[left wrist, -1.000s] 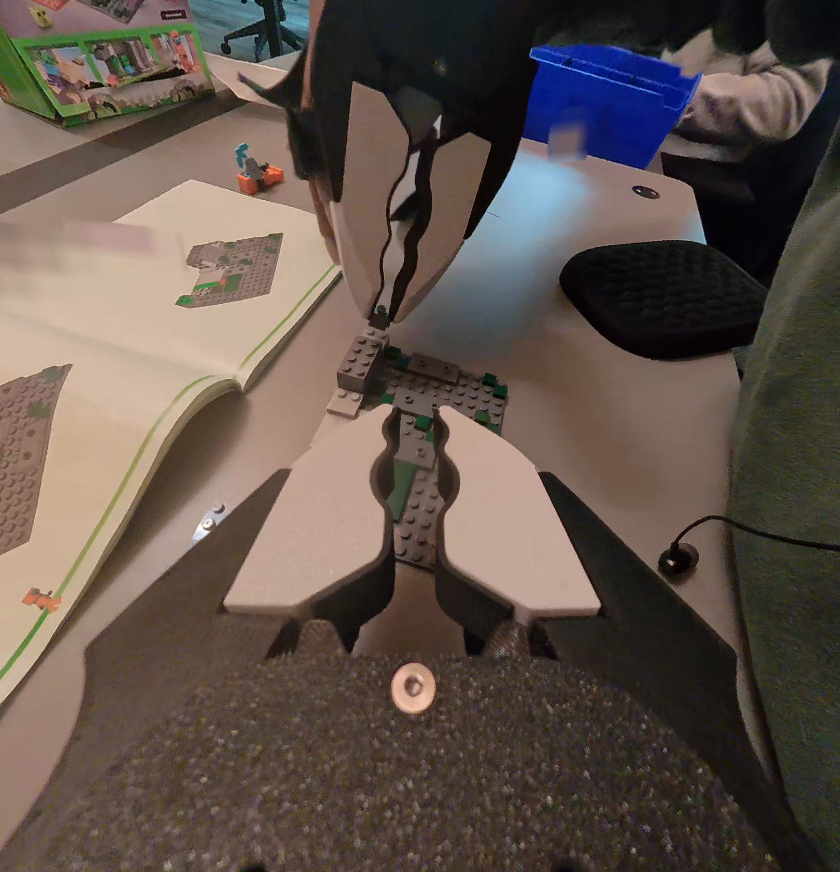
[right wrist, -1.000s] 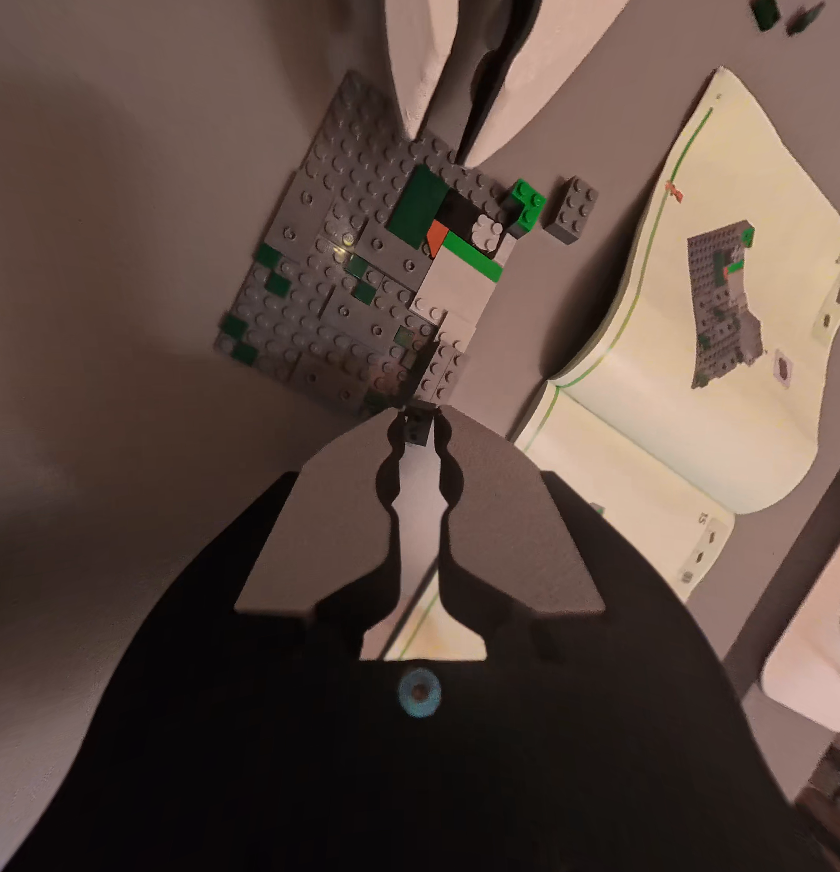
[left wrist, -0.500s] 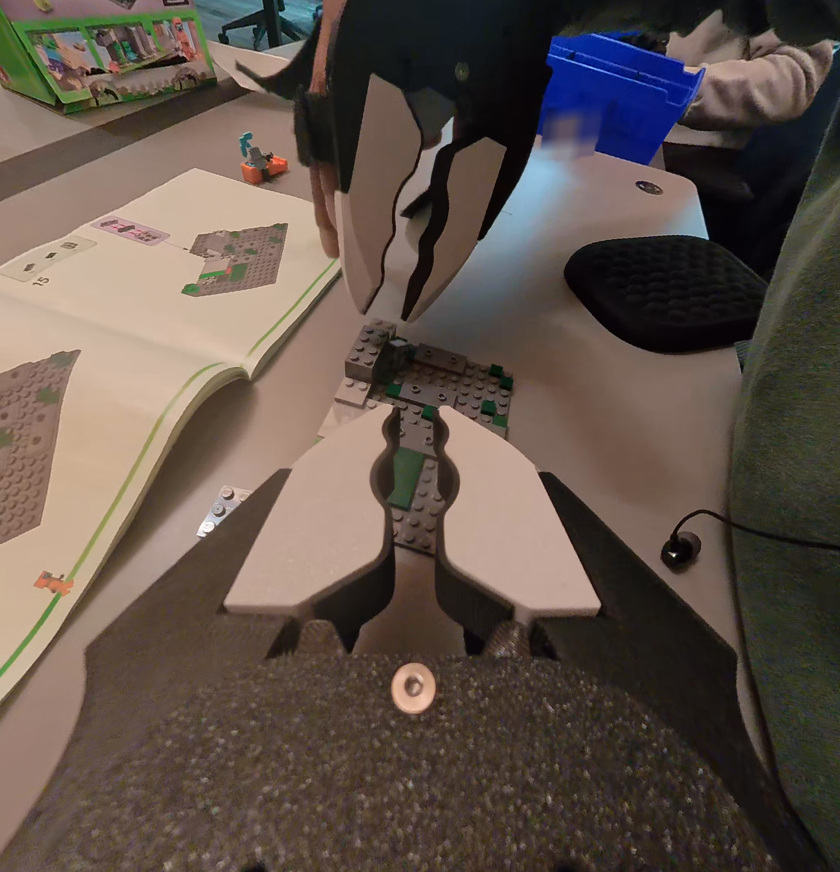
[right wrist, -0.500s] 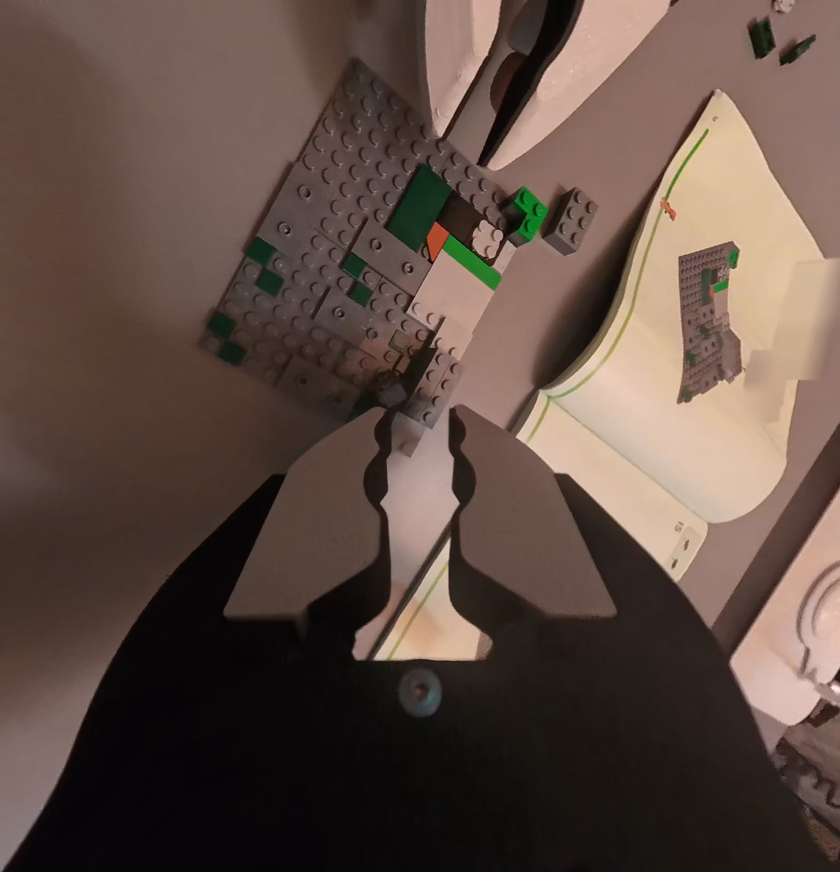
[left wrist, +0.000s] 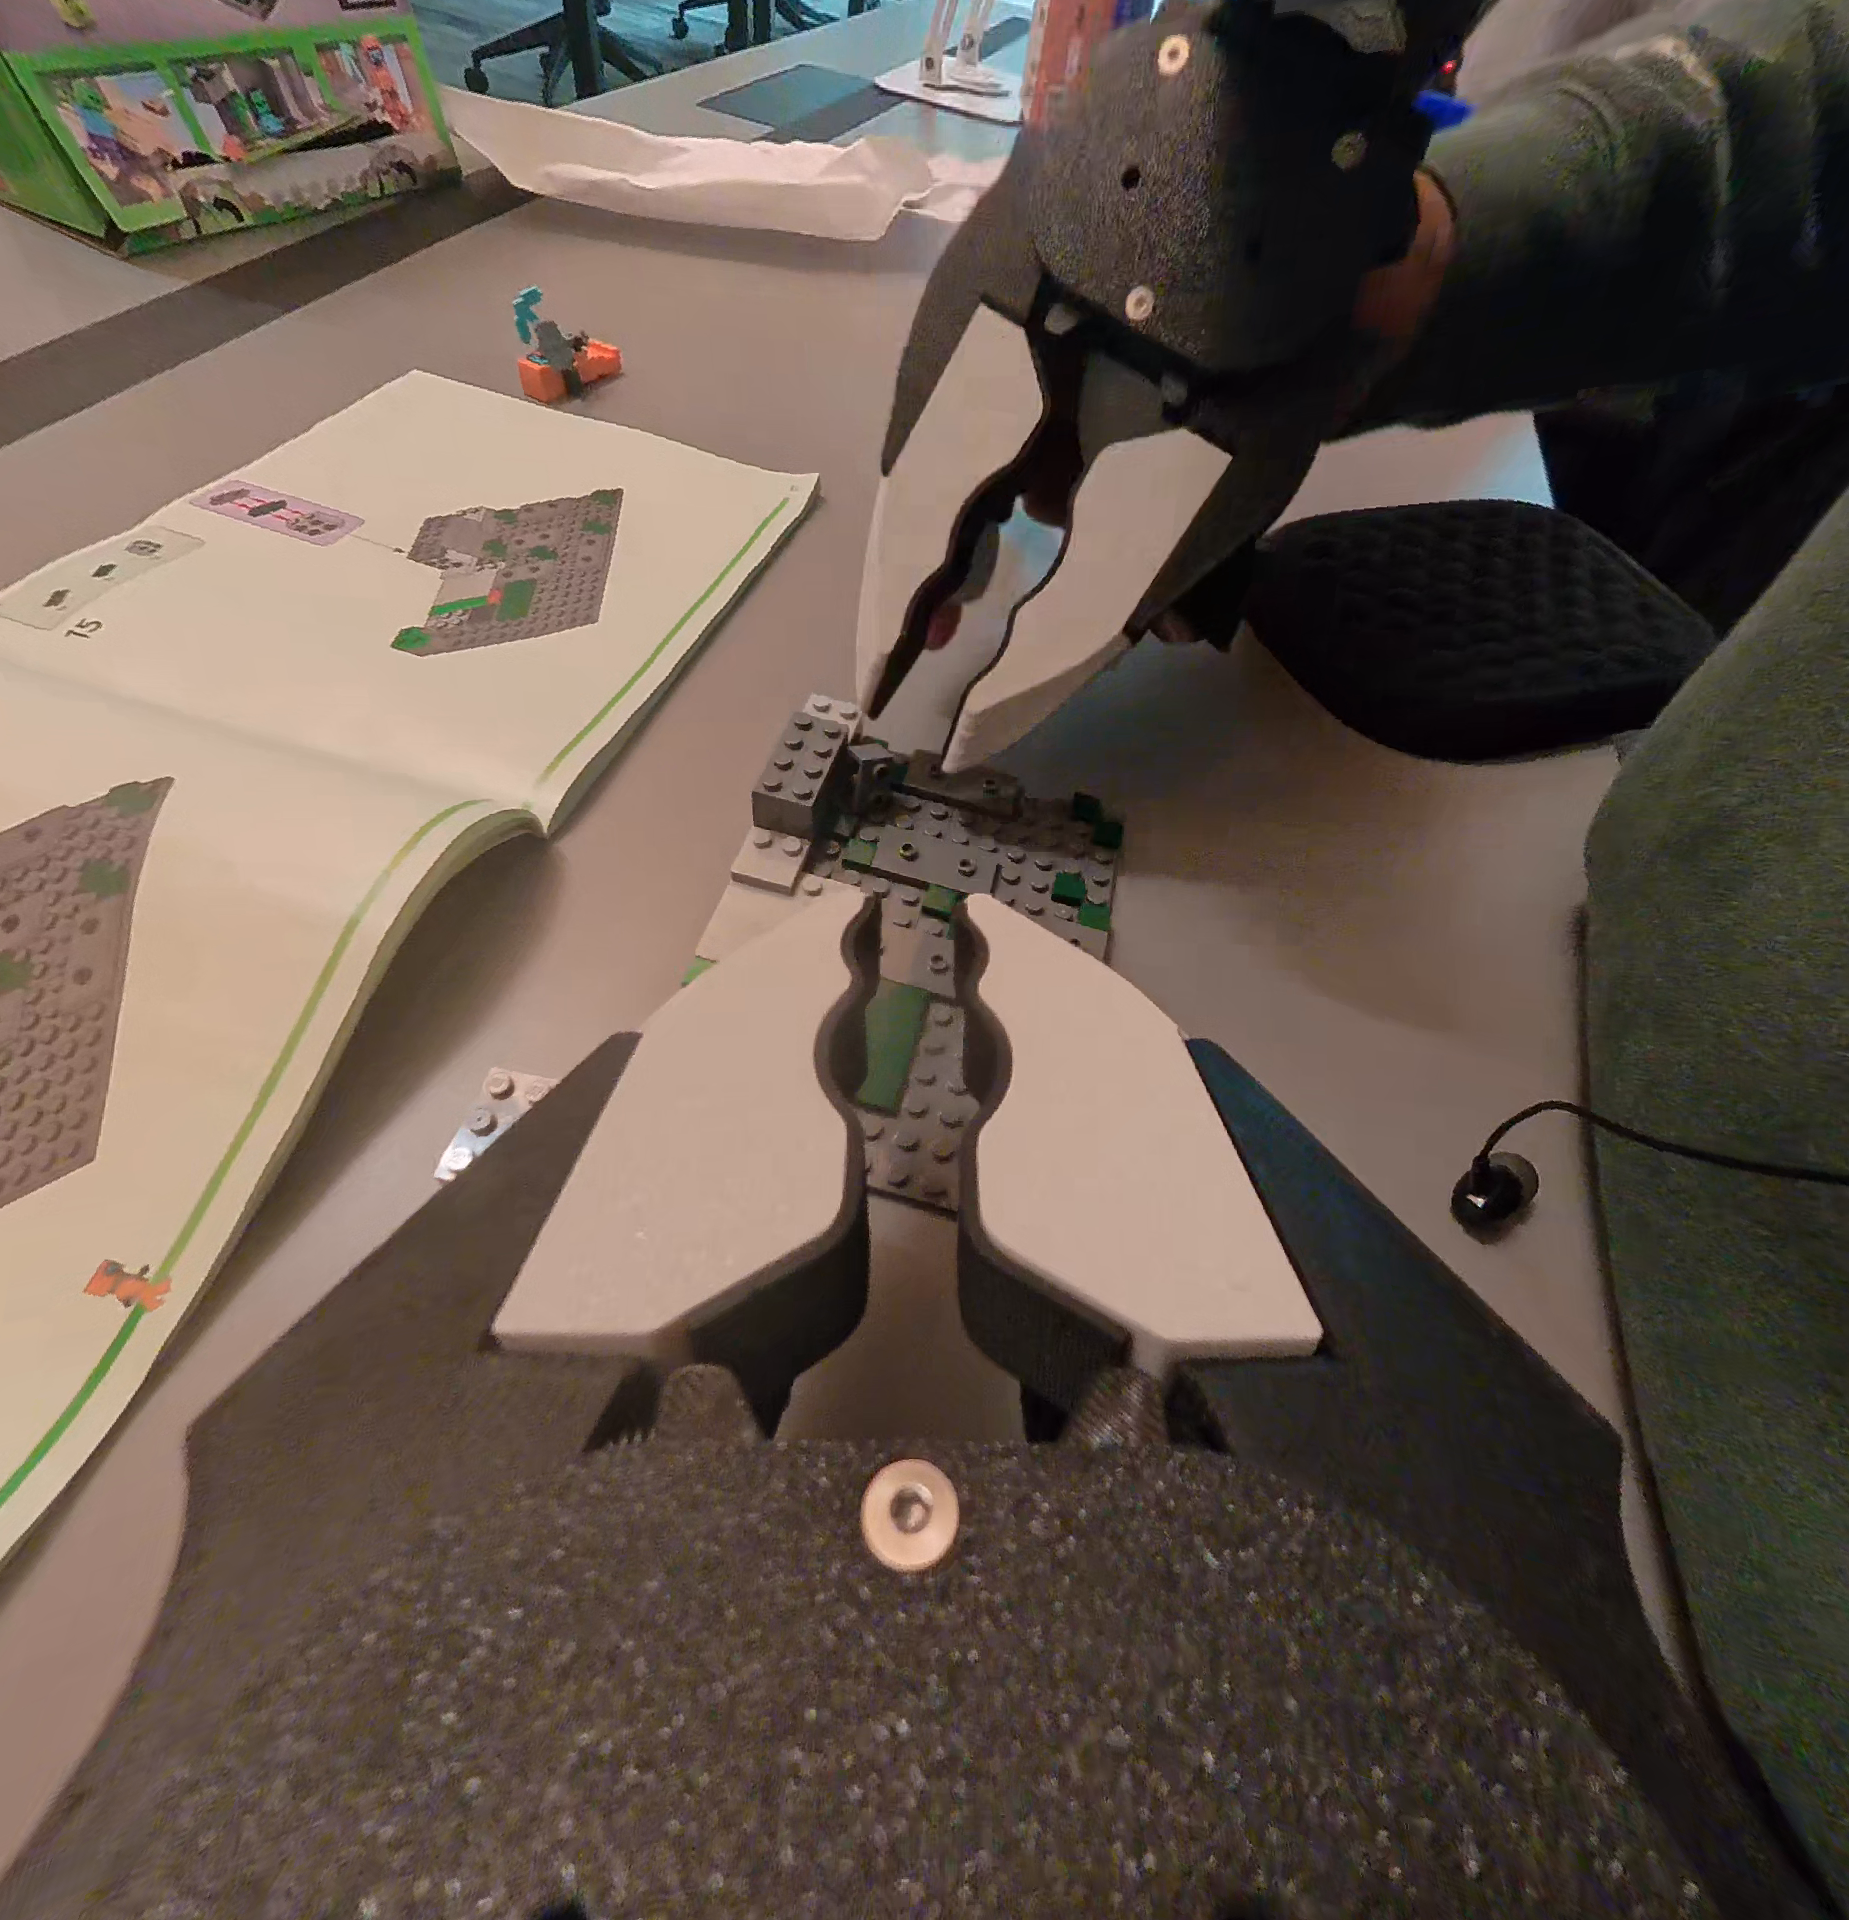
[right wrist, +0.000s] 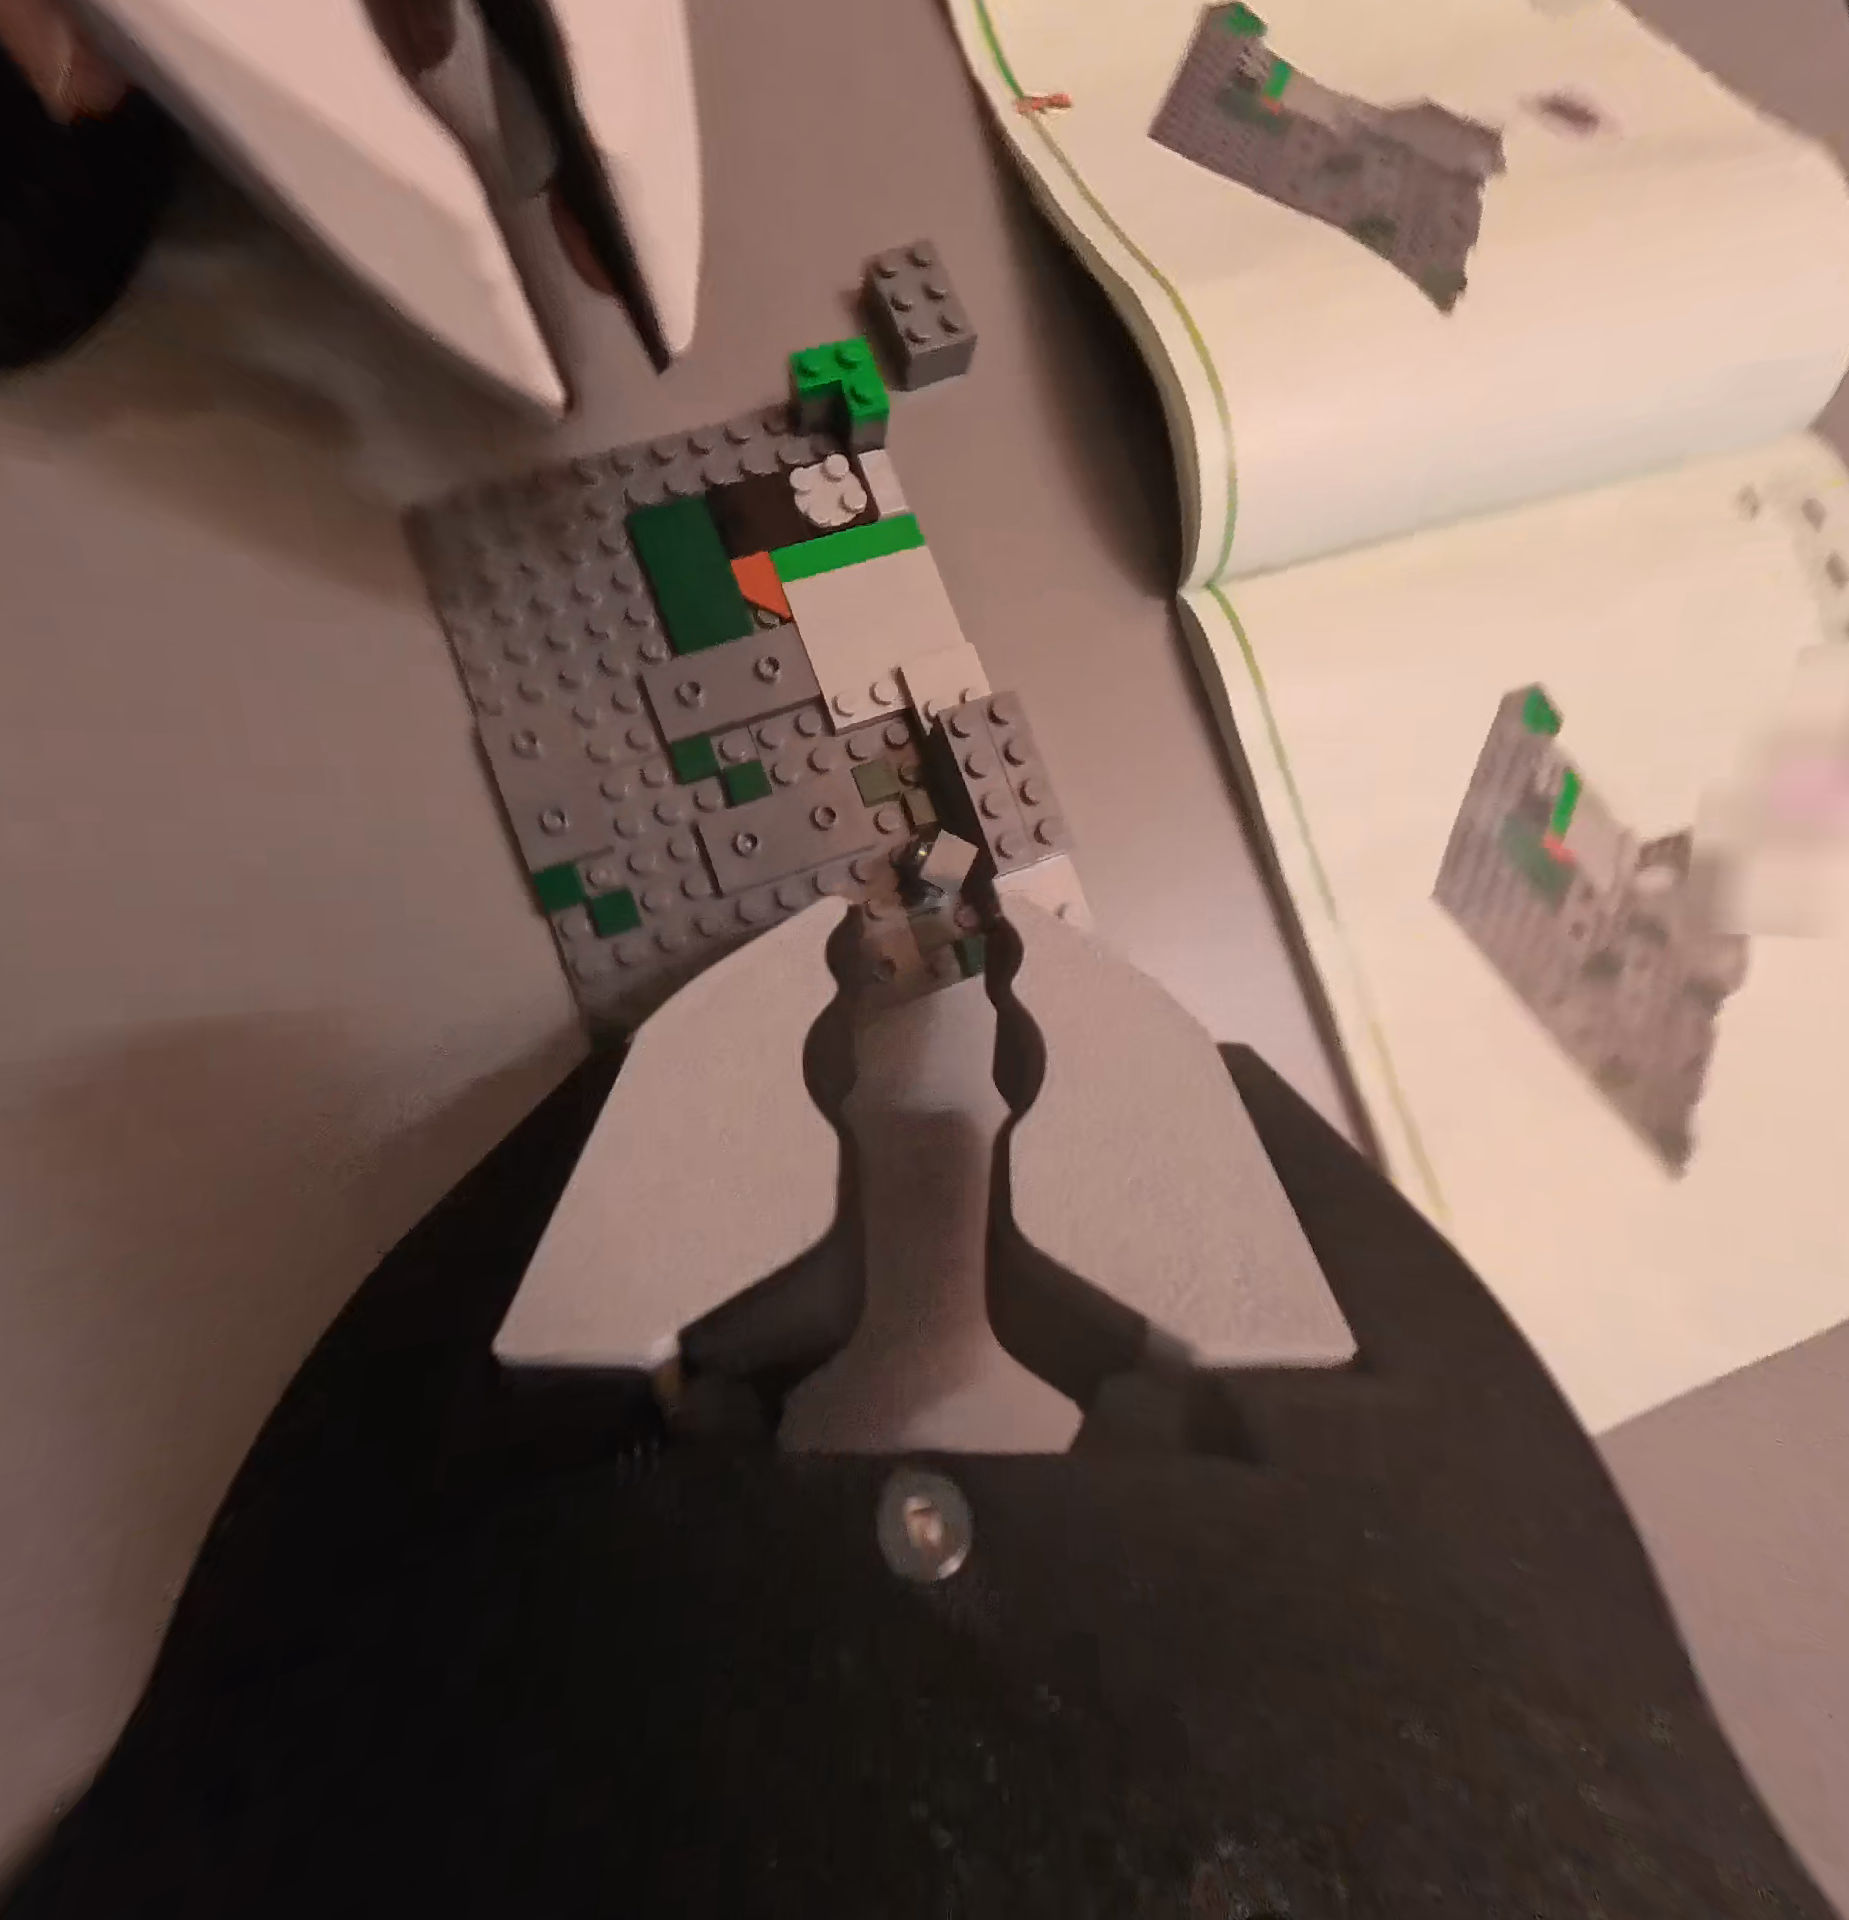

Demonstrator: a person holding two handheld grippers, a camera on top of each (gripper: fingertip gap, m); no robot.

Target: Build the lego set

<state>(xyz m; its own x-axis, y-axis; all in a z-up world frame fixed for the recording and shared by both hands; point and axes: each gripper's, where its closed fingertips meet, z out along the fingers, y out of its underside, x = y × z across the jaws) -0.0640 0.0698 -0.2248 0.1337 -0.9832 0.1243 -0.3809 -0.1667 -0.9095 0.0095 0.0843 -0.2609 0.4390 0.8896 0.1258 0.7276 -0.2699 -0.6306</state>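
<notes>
A black padded cushion with a bumpy top (left wrist: 1476, 623) sits on the grey table (left wrist: 1263, 883) at about 2 o'clock. A thin black cable with a small round plug (left wrist: 1493, 1197) lies on the table at 3 o'clock. Crumpled white paper (left wrist: 712, 177) lies far back at 12 o'clock. Behind it, black office chairs on wheels (left wrist: 577, 47) stand on the floor. A soft green cloth (left wrist: 1751, 1039) fills the right edge.
</notes>
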